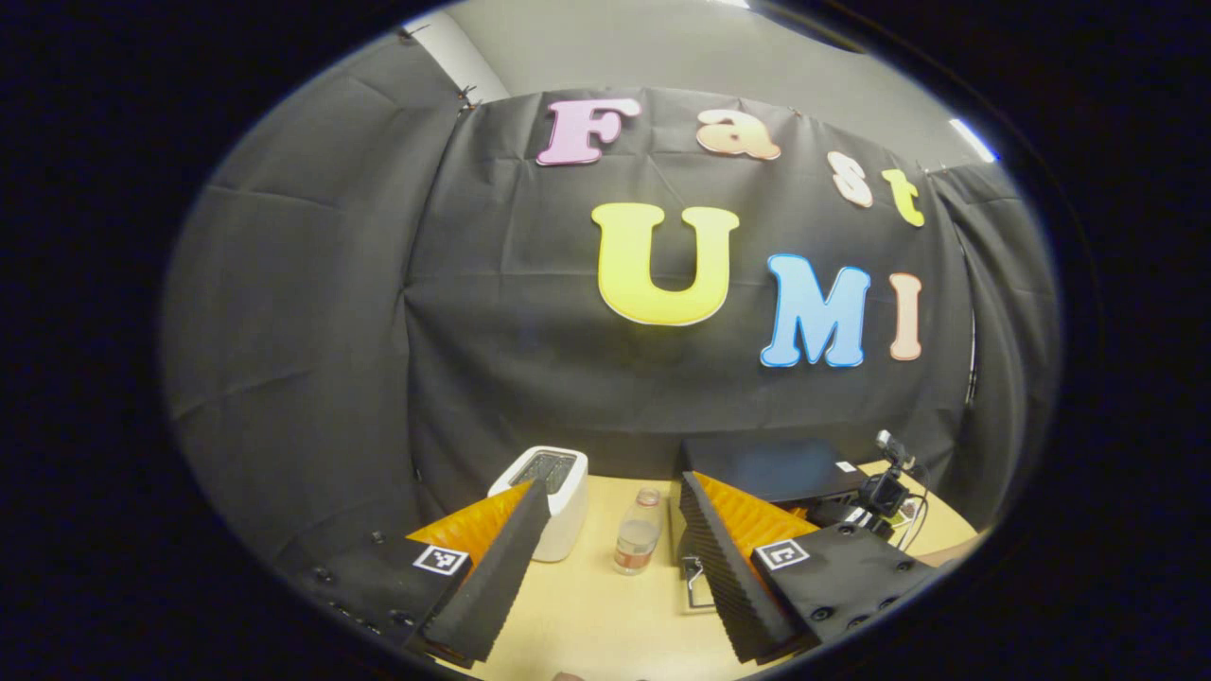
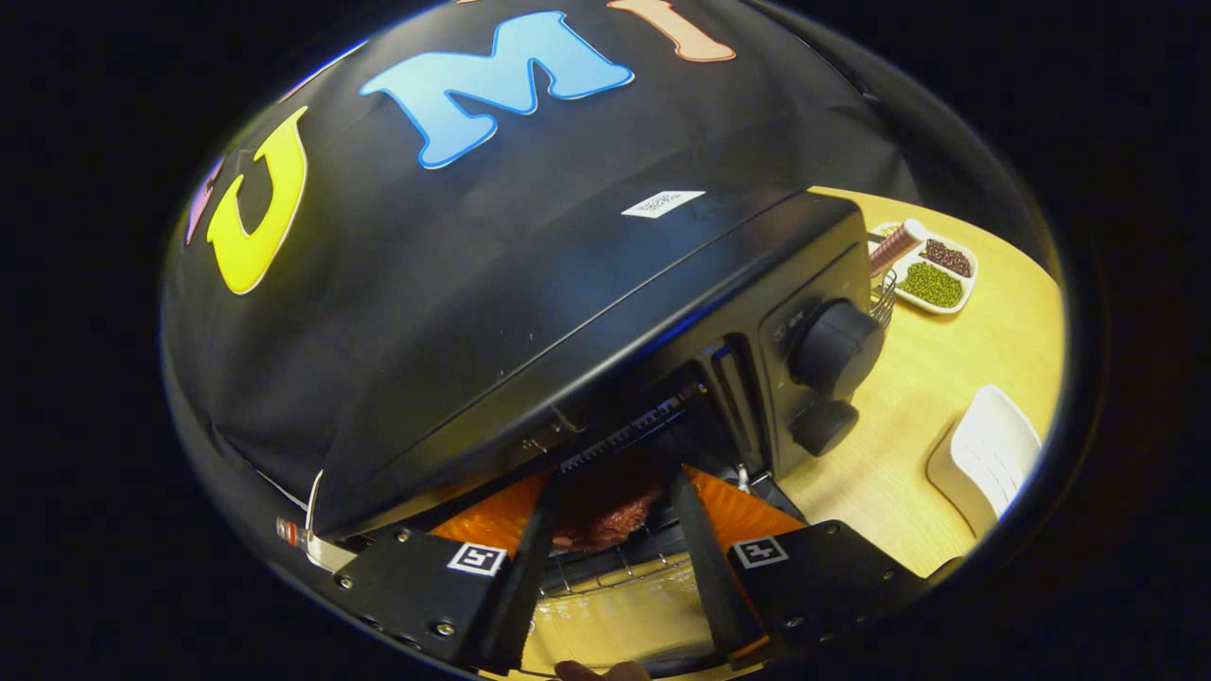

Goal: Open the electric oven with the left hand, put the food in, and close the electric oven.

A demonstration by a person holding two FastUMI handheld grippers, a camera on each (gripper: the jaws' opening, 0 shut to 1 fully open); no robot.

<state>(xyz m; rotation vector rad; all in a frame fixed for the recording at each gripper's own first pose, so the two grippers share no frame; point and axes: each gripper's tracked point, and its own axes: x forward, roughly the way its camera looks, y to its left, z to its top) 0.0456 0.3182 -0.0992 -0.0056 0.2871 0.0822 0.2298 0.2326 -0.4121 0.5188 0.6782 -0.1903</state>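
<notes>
The right tool [image 2: 610, 515] reaches into the open electric oven [image 2: 568, 322], its fingers on either side of the reddish food [image 2: 605, 515] on the rack; whether they press it I cannot tell. The left tool [image 1: 610, 558] hangs wide open and empty above the bench [image 1: 605, 615], near a toaster [image 1: 549, 497] and a bottle [image 1: 639, 534].

Light wooden table [image 1: 605, 605] bearing white toaster [image 1: 558, 501], clear bottle [image 1: 639, 534], black oven [image 2: 568, 312], tray of beans [image 2: 932, 279], white dish [image 2: 989, 454]

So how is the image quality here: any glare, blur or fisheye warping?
Left gripper view: sharp, evenly lit, strong fisheye curving of the table edge. Right gripper view: the oven top bulges from distortion and carries soft bluish sheen; the food in the cavity sits in shadow, hard to make out.
</notes>
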